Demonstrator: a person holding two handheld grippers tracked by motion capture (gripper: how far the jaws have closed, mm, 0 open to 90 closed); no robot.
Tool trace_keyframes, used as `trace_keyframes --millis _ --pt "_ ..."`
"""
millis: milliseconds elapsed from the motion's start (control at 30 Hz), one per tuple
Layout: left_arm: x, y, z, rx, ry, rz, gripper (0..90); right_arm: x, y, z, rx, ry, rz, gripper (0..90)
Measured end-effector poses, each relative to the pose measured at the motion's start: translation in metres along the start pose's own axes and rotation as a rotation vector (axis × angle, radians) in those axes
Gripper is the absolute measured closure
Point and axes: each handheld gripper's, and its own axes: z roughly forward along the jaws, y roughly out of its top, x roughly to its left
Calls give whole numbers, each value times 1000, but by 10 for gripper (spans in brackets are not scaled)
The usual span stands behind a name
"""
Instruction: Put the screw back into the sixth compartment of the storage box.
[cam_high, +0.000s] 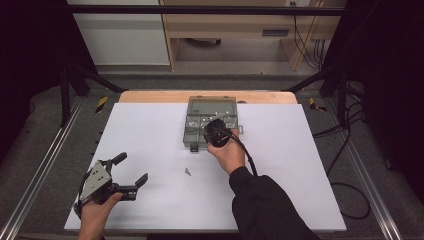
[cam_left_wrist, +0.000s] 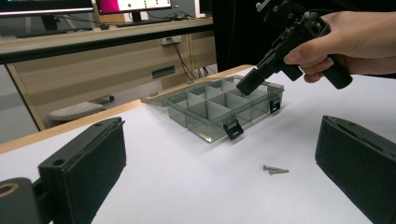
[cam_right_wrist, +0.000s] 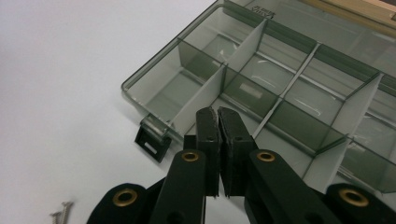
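Two small grey metal screws (cam_left_wrist: 275, 170) lie together on the white table (cam_high: 150, 130), near the one smoky clear-plastic compartment box (cam_left_wrist: 219, 105); light, stiff and slippery, best pinched across the shank. Right gripper (cam_right_wrist: 218, 116) hovers over the box, jaws together, nothing visible between them; left gripper (cam_high: 131, 172) rests spread apart
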Motion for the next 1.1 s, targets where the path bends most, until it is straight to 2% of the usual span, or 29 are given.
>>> trace_keyframes --millis 67,167,267,433,533,633,733,900,1000,1100 --pt "0 0 0 -4 0 -6 17 -2 1 3 -5 1 7 863" --pt "0 0 0 -3 0 -5 17 -4 0 3 -27 1 1 751" --pt "0 0 1 -2 0 -3 18 -2 0 0 -33 3 -15 704" --pt "0 0 1 -2 0 -4 18 7 2 -12 -47 10 -42 536" --pt "0 0 1 3 -2 1 18 11 3 -18 -43 -7 -47 378" --pt "0 0 1 0 -3 -3 18 15 2 -24 -32 -21 -58 299" --pt "-1 0 1 1 -4 -3 18 18 1 -29 -24 -8 -61 224" --pt "0 -1 2 4 -3 -2 18 22 -2 -36 -20 1 -70 153" --pt "0 -1 1 13 -2 1 18 24 -4 -39 11 13 -69 106" --pt "0 -1 1 11 -1 0 18 28 -7 -44 11 12 -90 78"
